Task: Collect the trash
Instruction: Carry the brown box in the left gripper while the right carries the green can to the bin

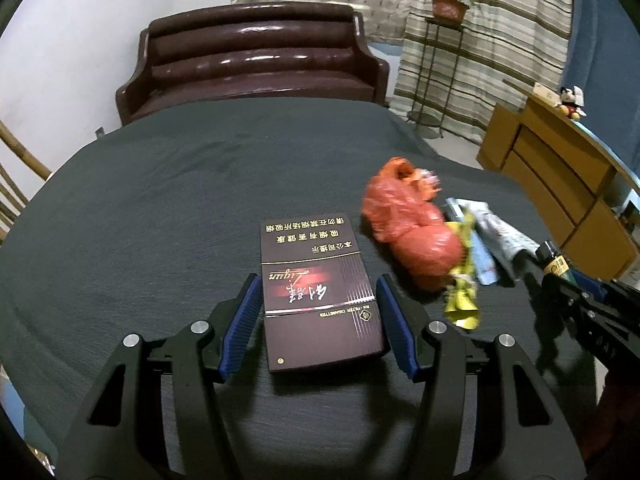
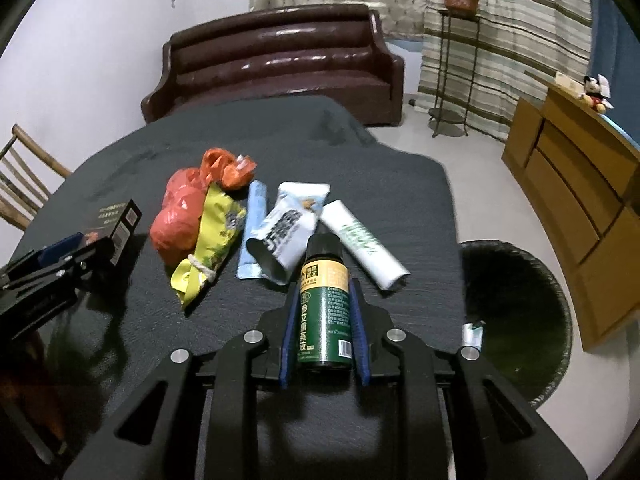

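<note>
Clamping green bottle (image 2: 323, 304) upright between right gripper (image 2: 323, 312) fingers above bench (image 2: 400, 184) | left gripper (image 1: 320, 320) fingers flank cigarette pack (image 1: 320, 292), contact unclear | wrappers at 12 o'clock

1. On the dark cigarette pack (image 1: 320, 300), which we take as our landmark, we read the script "Liqun" upside down across its red band, with two large Chinese brand characters below it.
2. Near the pack's nearer end runs a small line ending in "CIGARETTES".
3. At its far end stand three rows of gold Chinese warning text, upside down to us.
4. Right of the pack, the green bottle (image 2: 324, 308) carries vertical white Chinese characters and a barcode.
5. Just beyond the bottle, the white-blue pouch (image 2: 288, 224) shows bold dark Chinese characters we cannot make out.
</note>
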`<state>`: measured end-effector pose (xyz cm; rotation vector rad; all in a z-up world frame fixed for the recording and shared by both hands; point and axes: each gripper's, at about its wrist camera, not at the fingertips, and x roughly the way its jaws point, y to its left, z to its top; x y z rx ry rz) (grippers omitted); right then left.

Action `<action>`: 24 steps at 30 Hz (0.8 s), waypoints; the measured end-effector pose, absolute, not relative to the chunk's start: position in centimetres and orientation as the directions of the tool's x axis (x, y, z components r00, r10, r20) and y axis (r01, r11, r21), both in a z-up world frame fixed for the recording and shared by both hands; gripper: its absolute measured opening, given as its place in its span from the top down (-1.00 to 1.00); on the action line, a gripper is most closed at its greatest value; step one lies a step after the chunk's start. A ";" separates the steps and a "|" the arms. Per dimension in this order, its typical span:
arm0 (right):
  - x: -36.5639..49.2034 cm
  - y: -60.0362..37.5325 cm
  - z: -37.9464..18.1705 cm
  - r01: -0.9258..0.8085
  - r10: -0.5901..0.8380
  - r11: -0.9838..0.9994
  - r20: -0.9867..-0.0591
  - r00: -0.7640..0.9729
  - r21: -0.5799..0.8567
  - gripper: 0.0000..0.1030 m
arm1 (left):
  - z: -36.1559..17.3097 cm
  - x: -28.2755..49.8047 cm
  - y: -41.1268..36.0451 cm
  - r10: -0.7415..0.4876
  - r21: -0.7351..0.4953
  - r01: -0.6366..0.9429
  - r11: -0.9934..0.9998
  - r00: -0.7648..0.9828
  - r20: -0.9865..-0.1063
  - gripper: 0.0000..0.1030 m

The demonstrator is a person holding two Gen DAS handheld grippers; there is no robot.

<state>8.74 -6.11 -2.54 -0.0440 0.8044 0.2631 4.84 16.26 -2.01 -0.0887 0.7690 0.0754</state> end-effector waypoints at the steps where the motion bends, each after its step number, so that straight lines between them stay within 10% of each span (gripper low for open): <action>1: 8.6 -6.6 -2.3 -0.242 0.213 0.968 -0.711 0.670 0.062 0.52 | -1.9 4.7 15.9 0.028 -0.056 -0.092 0.994 0.721 -0.693 -0.11; 24: 8.4 -19.5 -1.8 0.021 -0.019 1.000 -0.647 0.762 -0.005 0.52 | -0.2 7.0 -1.9 -0.223 -0.050 0.247 0.968 0.747 -0.626 -0.11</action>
